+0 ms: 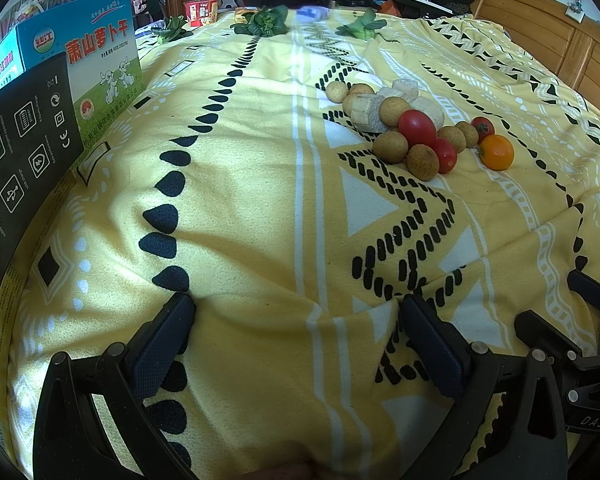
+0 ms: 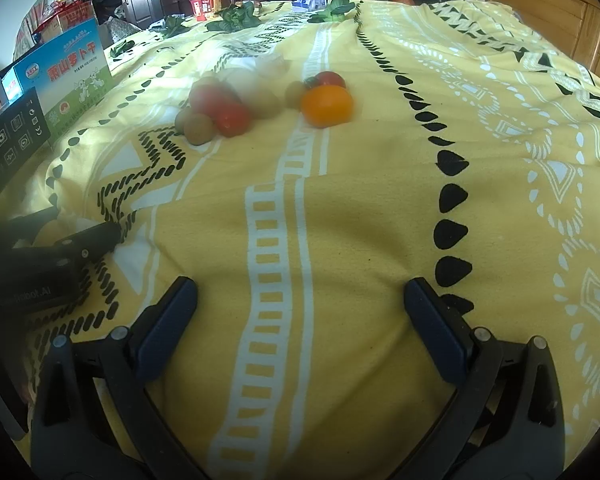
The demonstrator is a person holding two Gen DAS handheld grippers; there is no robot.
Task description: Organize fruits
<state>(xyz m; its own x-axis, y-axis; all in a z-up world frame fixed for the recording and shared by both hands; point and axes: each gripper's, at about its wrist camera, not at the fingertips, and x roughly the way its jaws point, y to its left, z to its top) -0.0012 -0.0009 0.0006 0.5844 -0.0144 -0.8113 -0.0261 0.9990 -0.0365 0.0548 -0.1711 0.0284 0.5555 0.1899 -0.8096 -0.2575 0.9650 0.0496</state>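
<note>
A heap of fruit lies on the yellow patterned cloth [image 1: 240, 208]: red tomatoes [image 1: 417, 127], brown longans [image 1: 390, 146], an orange tomato [image 1: 497, 152] and pale cut chunks [image 1: 367, 113]. In the right wrist view the same heap is blurred, with the orange tomato [image 2: 326, 105] and red tomatoes [image 2: 231, 118]. My left gripper [image 1: 296, 344] is open and empty, well short of the heap. My right gripper [image 2: 300, 320] is open and empty, also short of it. The right gripper's fingers [image 1: 548, 334] show at the left wrist view's right edge.
A blue and green printed box [image 1: 100, 60] and a black box [image 1: 20, 144] stand at the left. Leafy greens [image 1: 266, 22] and a red cup [image 1: 201, 11] sit at the far end. A wooden headboard [image 1: 540, 32] is at the right.
</note>
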